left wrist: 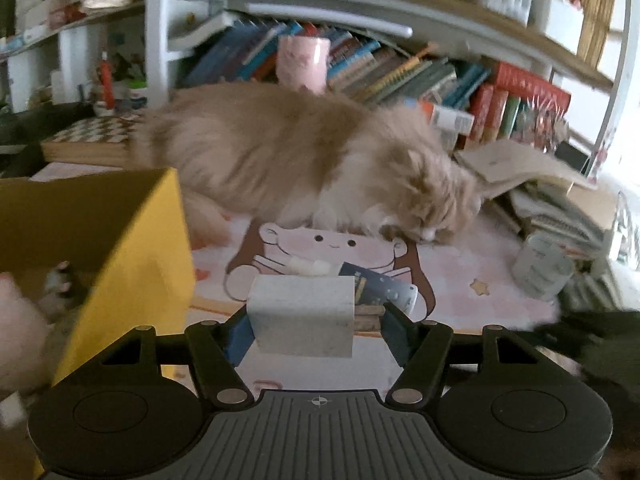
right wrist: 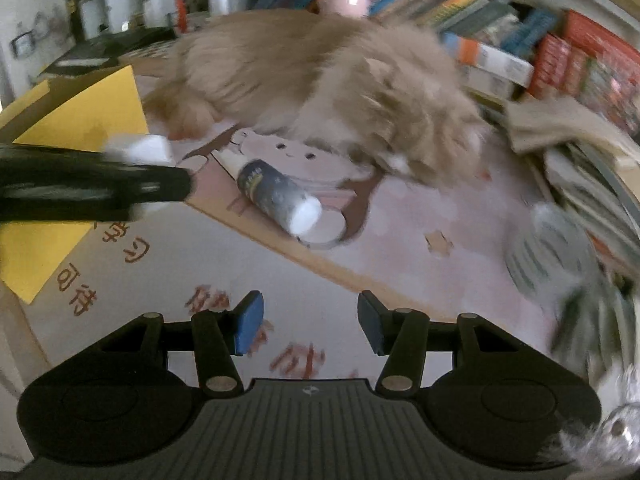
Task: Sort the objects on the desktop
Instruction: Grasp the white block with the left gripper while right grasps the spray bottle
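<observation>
My left gripper (left wrist: 310,320) is shut on a white rectangular block (left wrist: 302,314) and holds it above the desk mat, just right of an open yellow box (left wrist: 132,256). It shows in the right wrist view as a dark blurred arm (right wrist: 92,188) with the white block (right wrist: 140,150) at its tip. A dark tube with a white cap (right wrist: 276,196) lies on the pink cartoon mat (right wrist: 420,216); it also shows behind the block in the left wrist view (left wrist: 384,286). My right gripper (right wrist: 310,322) is open and empty above the mat's front part.
A fluffy tan cat (left wrist: 304,160) lies across the back of the desk, head down on the mat. A clear measuring cup (left wrist: 542,266) stands at the right. Stacked books and papers (left wrist: 560,196) crowd the right side, with a bookshelf behind. A chessboard (left wrist: 94,136) lies at back left.
</observation>
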`<action>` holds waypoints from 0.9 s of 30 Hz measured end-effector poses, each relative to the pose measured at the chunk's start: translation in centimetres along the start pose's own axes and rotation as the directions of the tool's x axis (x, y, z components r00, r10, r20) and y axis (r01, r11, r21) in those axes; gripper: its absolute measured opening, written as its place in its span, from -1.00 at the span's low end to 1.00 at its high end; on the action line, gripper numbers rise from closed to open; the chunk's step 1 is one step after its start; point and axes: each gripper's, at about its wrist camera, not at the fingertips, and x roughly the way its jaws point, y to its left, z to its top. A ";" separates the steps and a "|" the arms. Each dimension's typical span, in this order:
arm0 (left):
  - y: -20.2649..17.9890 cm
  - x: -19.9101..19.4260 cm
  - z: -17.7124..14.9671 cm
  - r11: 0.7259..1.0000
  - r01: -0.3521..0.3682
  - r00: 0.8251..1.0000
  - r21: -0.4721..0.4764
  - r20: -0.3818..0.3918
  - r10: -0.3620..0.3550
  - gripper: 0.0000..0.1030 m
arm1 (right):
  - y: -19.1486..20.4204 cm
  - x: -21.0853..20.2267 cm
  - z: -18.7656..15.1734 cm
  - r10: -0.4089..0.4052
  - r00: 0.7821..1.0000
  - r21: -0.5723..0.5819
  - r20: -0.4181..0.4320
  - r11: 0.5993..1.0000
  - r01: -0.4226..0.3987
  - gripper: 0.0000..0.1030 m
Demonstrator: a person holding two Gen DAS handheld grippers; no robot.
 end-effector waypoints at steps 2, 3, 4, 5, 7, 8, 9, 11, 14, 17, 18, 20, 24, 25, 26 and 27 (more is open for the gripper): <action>0.2 -1.4 -0.2 1.000 0.001 1.000 -0.005 0.008 -0.001 0.29 | 0.1 1.2 0.9 0.019 1.000 -0.047 0.005 0.999 -0.019 -0.04; 0.3 -2.1 -0.3 1.000 0.004 1.000 -0.006 0.011 -0.004 0.29 | 0.2 1.9 1.4 0.031 0.999 -0.077 0.006 0.997 -0.031 -0.04; 0.3 -2.8 -0.5 1.000 0.006 1.000 -0.005 0.015 -0.006 0.29 | 0.3 2.4 1.9 0.039 0.999 -0.099 0.008 0.994 -0.038 -0.04; 0.4 -3.5 -0.7 1.000 0.009 1.000 -0.002 0.019 -0.009 0.29 | 0.3 3.0 2.3 0.047 0.999 -0.124 0.012 0.991 -0.045 -0.03; 0.4 -4.9 -0.9 1.000 0.020 0.999 0.006 0.033 -0.021 0.29 | 0.5 4.1 3.2 0.065 0.998 -0.174 0.016 0.983 -0.062 0.03; 0.4 -5.6 -1.0 1.000 0.025 0.999 0.011 0.044 -0.025 0.29 | 0.5 4.6 3.6 0.070 0.997 -0.197 0.017 0.978 -0.065 0.04; 0.5 -6.2 -1.0 0.999 0.027 0.998 0.016 0.055 -0.028 0.29 | 0.5 5.2 4.1 0.075 0.997 -0.217 0.018 0.974 -0.069 0.04; 0.6 -7.2 -1.1 0.999 0.029 0.997 0.014 0.069 -0.030 0.29 | 0.6 6.1 4.8 0.089 0.996 -0.252 0.014 0.964 -0.082 0.04; 1.0 -7.9 -1.1 1.000 0.026 0.997 -0.018 0.075 -0.024 0.29 | 0.7 7.2 5.6 0.114 0.993 -0.294 0.000 0.950 -0.109 0.03; 1.6 -8.4 -1.2 0.996 0.031 0.997 -0.078 0.079 -0.025 0.29 | 0.8 8.4 6.3 0.149 0.989 -0.308 -0.025 0.940 -0.149 -0.04; 1.8 -8.5 -1.2 0.994 0.036 0.996 -0.100 0.079 -0.028 0.29 | 0.7 8.7 6.6 0.163 0.986 -0.301 -0.028 0.940 -0.164 -0.08; 2.2 -8.8 -1.4 0.990 0.042 0.996 -0.136 0.081 -0.031 0.28 | 0.5 9.0 7.1 0.191 0.981 -0.271 -0.046 0.942 -0.196 -0.15; 2.6 -9.1 -1.8 0.986 0.036 0.996 -0.161 0.081 -0.024 0.28 | 0.8 9.1 7.3 0.212 0.975 -0.274 -0.062 0.936 -0.220 -0.37; 2.6 -9.2 -1.8 0.986 0.036 0.997 -0.162 0.080 -0.024 0.28 | 0.8 9.0 7.2 0.216 0.974 -0.272 -0.068 0.935 -0.226 -0.42; 2.6 -9.3 -1.9 0.986 0.038 0.996 -0.164 0.080 -0.025 0.28 | 0.9 8.9 7.2 0.215 0.974 -0.268 -0.071 0.936 -0.226 -0.42; 2.6 -9.4 -1.9 0.985 0.041 0.996 -0.165 0.081 -0.028 0.28 | 1.0 8.7 7.0 0.207 0.975 -0.261 -0.074 0.940 -0.220 -0.42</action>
